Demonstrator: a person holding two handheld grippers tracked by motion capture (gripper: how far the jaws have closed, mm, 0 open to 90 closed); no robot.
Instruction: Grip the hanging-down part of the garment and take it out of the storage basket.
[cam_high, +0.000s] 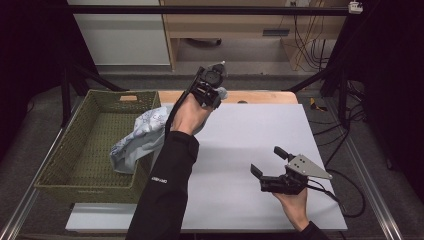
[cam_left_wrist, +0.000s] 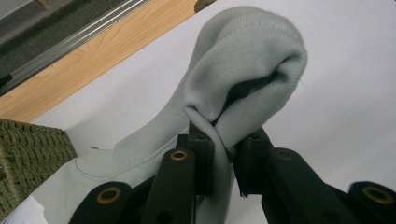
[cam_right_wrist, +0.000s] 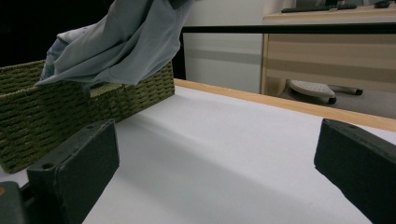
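The left gripper (cam_high: 212, 87) was raised over the far edge of the white table (cam_high: 260, 130), its jaws pinched on a fold of the grey garment (cam_left_wrist: 243, 70); the fabric trailed from there down over the near wall of the green woven basket (cam_high: 65, 165), and the person's forearm hid the middle of that run in the high view. The right gripper (cam_high: 270, 162) hovered low over the near right of the table with jaws spread wide and nothing between them. The garment's upper end was cut off in the right gripper view.
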